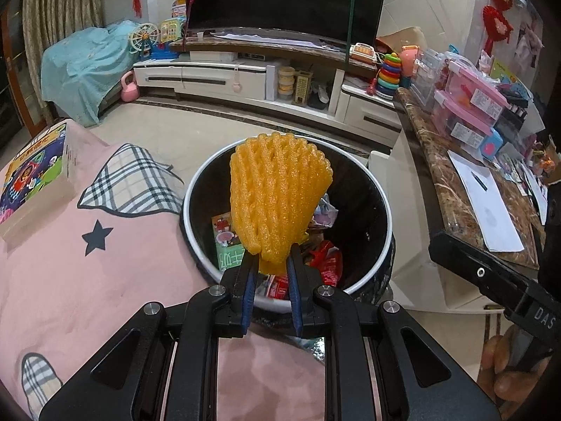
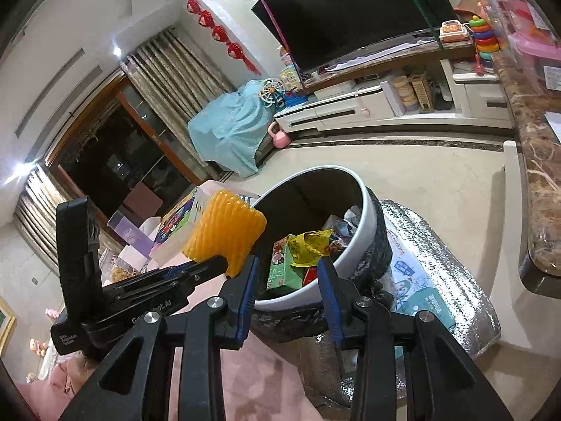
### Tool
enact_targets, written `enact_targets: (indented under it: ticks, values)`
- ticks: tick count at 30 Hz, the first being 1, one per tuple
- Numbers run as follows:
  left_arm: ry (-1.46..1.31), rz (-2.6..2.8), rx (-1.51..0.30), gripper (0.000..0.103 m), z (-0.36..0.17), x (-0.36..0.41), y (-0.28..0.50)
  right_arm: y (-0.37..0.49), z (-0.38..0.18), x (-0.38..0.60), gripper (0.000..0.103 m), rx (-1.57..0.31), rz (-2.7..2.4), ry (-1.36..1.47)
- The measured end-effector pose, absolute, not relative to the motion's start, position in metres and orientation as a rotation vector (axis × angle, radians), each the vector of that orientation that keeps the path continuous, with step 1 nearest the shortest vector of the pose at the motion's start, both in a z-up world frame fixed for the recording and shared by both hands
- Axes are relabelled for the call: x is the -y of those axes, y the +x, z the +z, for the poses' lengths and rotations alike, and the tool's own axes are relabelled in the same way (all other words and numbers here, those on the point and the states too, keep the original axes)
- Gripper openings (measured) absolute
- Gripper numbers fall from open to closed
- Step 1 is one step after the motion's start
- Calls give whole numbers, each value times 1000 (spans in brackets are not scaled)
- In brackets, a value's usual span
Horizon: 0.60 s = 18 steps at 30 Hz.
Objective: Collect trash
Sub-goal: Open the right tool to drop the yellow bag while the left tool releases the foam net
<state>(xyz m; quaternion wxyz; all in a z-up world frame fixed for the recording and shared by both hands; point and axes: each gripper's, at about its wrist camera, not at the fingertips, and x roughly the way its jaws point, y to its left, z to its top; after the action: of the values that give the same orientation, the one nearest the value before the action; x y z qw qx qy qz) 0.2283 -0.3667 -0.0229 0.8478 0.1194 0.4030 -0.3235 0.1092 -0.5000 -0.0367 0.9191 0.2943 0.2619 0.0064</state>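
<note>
Left tongs [image 1: 271, 263] pinch the stem end of an orange foam net sleeve [image 1: 278, 189], spongy lattice, fanned upright over the round white-rimmed trash bin [image 1: 196, 189]. Right tongs [image 2: 289, 266] spread, nothing between them. Bin holds crumpled wrappers [image 2: 312, 245] and a green carton [image 2: 280, 268].

The foam net [image 1: 278, 189] hides much of the trash bin's [image 1: 380, 217] contents, and its pinched lower end vanishes between the left tool's [image 1: 273, 266] pads. The right tool's [image 1: 491, 277] tips are cut off at the frame edge (only its body shows). Wrapper print is too small to read.
</note>
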Motion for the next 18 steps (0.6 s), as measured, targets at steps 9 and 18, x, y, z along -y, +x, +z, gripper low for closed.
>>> enact_targets:
  ticks: [9,18]
  values:
    - [260,-689,-852,16,-24,374,233,107,-37,502,37,-537,2,615]
    - [262,-699,-861,20,-27,380,239,99,-40,508,37,-531,-17,642]
